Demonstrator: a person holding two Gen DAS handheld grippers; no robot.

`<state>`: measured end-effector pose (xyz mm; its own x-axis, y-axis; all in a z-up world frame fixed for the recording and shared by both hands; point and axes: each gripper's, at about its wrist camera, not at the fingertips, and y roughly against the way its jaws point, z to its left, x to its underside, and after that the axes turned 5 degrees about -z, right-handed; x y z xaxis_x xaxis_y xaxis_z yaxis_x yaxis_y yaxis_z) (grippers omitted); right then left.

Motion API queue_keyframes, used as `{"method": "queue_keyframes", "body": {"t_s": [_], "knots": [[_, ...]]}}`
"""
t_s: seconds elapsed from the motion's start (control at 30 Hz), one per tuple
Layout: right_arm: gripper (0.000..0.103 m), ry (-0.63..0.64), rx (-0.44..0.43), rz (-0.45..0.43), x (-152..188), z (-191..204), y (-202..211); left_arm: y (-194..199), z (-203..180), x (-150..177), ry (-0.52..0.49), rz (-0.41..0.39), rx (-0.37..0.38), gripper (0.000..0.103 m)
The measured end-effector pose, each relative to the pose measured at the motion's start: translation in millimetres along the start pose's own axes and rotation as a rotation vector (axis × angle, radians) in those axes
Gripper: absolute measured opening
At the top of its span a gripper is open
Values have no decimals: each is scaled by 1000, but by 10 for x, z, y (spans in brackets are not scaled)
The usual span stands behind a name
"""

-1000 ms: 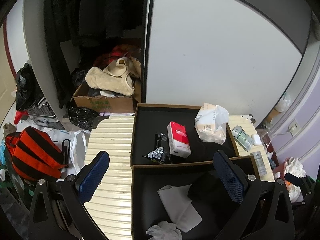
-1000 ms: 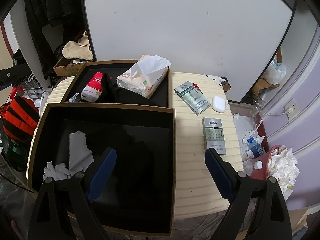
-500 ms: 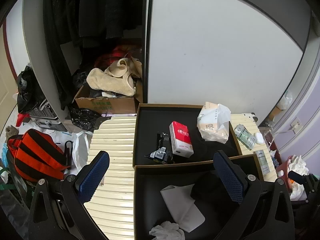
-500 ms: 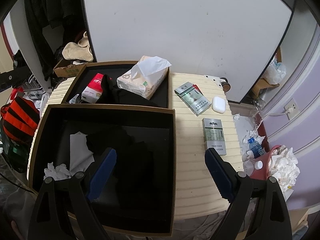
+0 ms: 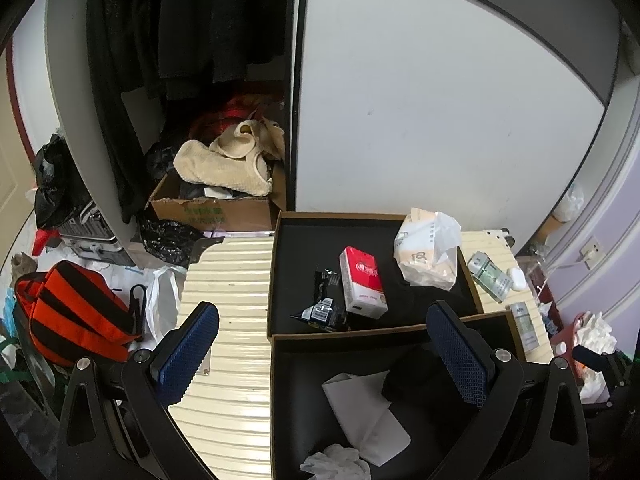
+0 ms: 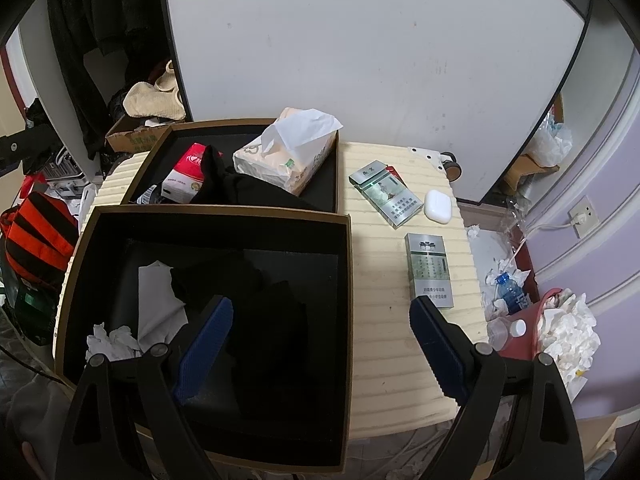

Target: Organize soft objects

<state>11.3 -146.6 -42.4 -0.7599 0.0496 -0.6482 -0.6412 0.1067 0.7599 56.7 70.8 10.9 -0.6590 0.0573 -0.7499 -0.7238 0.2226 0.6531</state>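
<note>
Bench point(image 6: 384, 320): cream, ribbed, carrying two black boxes.
Near box point(image 6: 344, 264): holds black cloth point(image 6: 276, 320), flat white tissue point(image 6: 154, 300), crumpled tissue point(image 6: 112, 342).
Far box point(image 6: 336, 168): holds tissue pack point(image 6: 288, 156), red packet point(image 6: 186, 172).
Left claw point(image 5: 324, 360): wide open, empty, above near box.
Right claw point(image 6: 320, 344): wide open, empty, above near box's right edge.

Not much is reading clearly here. The red and white tissue pack point(image 5: 363, 283) in the far black box point(image 5: 280, 264) is showing a heart-shaped logo and tiny print, too small to read. The cardboard box point(image 5: 212, 211), at 11 o'clock from it, is carrying green letters, too blurry to read. The two silver-green packs point(image 6: 385, 193) point(image 6: 429, 270) on the worktop point(image 6: 380, 320) are showing lines of Chinese characters, too small to make out. The small black packet point(image 5: 324, 312) is showing a barcode.
</note>
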Motion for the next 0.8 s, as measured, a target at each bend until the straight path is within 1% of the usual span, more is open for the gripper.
{"method": "queue_keyframes", "body": {"t_s": [0.47, 0.8], "knots": [[89, 0, 4, 0, 9, 7, -11, 14, 97, -29, 40, 2, 3, 103], [90, -2, 7, -1, 22, -2, -18, -11, 74, -16, 30, 12, -2, 103]]}}
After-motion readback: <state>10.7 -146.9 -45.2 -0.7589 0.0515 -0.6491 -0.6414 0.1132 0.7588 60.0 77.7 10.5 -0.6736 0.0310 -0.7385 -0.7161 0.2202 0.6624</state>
